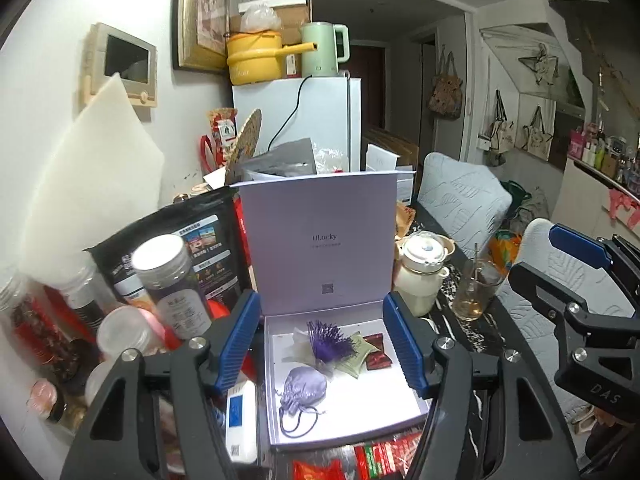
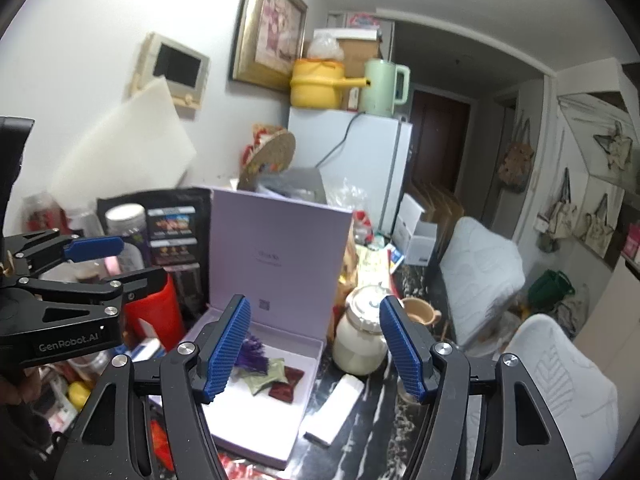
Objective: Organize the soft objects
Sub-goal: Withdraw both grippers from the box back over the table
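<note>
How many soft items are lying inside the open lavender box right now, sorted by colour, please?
Purple: 2, a tassel and a satin drawstring pouch
Green: 1, a small sachet
Red: 1, a dark red sachet
White: 1, a sheer pouch behind the tassel
Total: 5 in the box

Before me, a dark marbled table (image 2: 384, 432) crowded along its left side. Directly on it: an open lavender box (image 1: 280, 436) near the front edge, lid upright; a white jar (image 1: 420, 280) and a drinking glass (image 1: 478, 288) toward the right edge; a white flat pack (image 2: 334, 410) beside the box; bottles (image 1: 168, 280) and a black pouch (image 1: 180, 248) at left; red packets (image 1: 380, 458) at the front.
</note>
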A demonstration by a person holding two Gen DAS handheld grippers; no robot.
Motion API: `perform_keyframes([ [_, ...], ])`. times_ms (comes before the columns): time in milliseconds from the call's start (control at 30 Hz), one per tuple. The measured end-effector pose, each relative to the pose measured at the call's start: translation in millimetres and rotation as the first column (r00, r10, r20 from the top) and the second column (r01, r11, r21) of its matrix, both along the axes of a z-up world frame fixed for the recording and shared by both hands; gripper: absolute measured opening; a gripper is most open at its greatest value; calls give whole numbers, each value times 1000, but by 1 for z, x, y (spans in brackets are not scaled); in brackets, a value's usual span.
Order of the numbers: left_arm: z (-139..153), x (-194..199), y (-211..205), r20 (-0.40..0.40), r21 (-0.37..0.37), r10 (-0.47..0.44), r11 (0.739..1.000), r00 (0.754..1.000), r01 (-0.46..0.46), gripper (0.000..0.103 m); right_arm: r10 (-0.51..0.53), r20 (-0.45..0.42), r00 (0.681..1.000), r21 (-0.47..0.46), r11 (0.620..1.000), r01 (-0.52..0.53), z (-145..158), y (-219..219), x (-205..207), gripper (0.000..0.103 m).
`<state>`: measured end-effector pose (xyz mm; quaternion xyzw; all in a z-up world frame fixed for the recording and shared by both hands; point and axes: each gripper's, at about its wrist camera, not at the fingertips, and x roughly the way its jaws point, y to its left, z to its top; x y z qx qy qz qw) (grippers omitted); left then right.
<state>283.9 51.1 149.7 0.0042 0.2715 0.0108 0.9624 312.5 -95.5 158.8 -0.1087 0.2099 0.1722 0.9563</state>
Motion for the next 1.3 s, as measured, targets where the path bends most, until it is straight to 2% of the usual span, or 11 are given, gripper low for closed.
perform_keyframes([
  [167,10,-32,1,31,5,-3,1000,1000,2,64,13,37,999,19,1000,-14,11,-4,-34,72],
  [200,11,-38,1,33,4,-6,1000,999,6,69,15,39,999,19,1000,-16,12,-4,-39,72],
  [233,12,-45,1,39,0,-9,1000,999,9,83,18,42,999,19,1000,-19,13,-4,-45,72],
  [300,16,-60,2,78,4,4,1000,997,-4,97,27,53,998,24,999,-28,15,-5,-60,74],
  [333,17,-67,3,97,10,12,1000,995,-13,99,30,56,998,26,999,-32,16,-6,-64,76],
  [433,20,-85,2,125,27,22,999,992,-26,99,39,71,997,30,999,-42,18,-8,-83,77],
  [733,12,-129,-3,130,32,-15,999,991,11,99,45,83,996,31,998,-48,14,-13,-134,83],
  [800,7,-137,-4,124,29,-29,999,992,26,99,43,82,996,26,999,-45,10,-14,-146,85],
  [1100,-13,-177,-6,129,12,-77,997,989,76,99,33,48,998,31,999,-35,-16,-20,-187,86],
  [1300,-31,-189,-4,92,-10,-86,996,992,87,99,25,6,1000,53,998,-25,-35,-23,-204,86],
])
